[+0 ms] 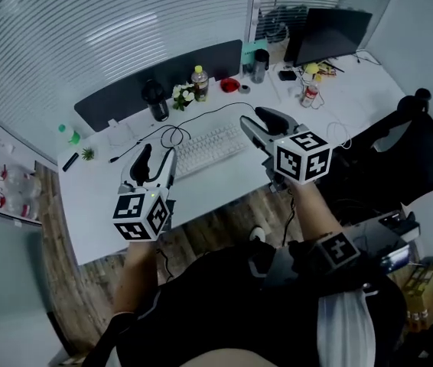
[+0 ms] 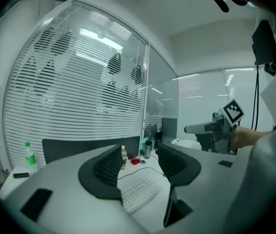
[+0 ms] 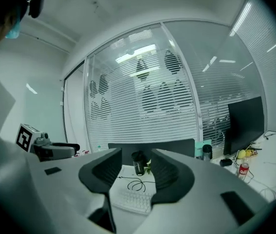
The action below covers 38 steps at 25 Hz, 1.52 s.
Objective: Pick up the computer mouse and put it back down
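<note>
Both grippers hang released above the table (image 1: 98,209). The left gripper (image 2: 139,161) and the right gripper (image 3: 136,163) each have their jaws apart with nothing between them. The computer mouse cannot be made out in any view. In the head view it may lie under one of the grippers, so neither has it in hand and the pick-up looks not yet begun. The chief risk is coming down without a clear sight of the mouse. The keyboard (image 1: 210,147) sits ahead of and below both grippers, and a thin black cable (image 1: 172,136) loops just beyond the left one. A jaw could catch the loop and drag it, or land on the keys. Further ahead stand a dark cylindrical tumbler (image 1: 156,100) and a slim bottle (image 1: 200,82), both tall enough to tip if a reach overshoots. A mouse shell is probably smooth and rounded, so an off-centre pinch might squirt it out sideways. The jaws' dark pads are ribbed, which should help. The gripper bodies are pale, smooth and curved, the table white and matte, and the keyboard pale with low keys.
</note>
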Motion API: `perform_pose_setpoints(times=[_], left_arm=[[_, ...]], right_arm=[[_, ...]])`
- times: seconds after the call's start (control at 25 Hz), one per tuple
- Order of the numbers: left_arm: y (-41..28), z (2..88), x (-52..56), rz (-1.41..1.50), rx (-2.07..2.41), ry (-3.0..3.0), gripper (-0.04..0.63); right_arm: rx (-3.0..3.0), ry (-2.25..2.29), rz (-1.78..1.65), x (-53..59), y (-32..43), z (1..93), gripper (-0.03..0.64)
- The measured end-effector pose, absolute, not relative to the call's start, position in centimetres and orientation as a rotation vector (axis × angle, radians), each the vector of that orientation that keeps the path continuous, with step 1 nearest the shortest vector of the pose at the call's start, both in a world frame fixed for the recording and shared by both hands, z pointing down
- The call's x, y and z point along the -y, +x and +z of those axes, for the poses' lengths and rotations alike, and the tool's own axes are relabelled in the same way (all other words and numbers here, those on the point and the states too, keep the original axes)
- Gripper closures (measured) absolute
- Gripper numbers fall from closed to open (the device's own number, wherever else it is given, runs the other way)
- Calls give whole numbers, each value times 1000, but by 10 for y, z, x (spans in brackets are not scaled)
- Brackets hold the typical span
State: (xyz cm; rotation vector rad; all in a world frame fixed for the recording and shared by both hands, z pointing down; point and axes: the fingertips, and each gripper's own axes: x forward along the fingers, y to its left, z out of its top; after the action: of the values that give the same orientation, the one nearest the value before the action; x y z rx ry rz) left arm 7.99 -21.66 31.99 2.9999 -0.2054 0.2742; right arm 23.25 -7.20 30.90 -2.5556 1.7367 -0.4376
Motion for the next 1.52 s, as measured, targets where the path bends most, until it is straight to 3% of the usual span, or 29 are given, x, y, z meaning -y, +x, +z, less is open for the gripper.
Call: perform_pose_setpoints(times=[0.2, 0.52, 1.52], left_arm=[[74, 313, 219, 249, 289, 2977, 347], [83, 296, 210, 182, 460, 2940, 554], [113, 311, 181, 324, 612, 2885, 566]], right_arm=[[-1782, -2512, -397, 74, 230, 295, 464], [-1844, -2476, -407, 58, 252, 297, 605], [-1941, -2431, -448, 44, 303, 318, 618]])
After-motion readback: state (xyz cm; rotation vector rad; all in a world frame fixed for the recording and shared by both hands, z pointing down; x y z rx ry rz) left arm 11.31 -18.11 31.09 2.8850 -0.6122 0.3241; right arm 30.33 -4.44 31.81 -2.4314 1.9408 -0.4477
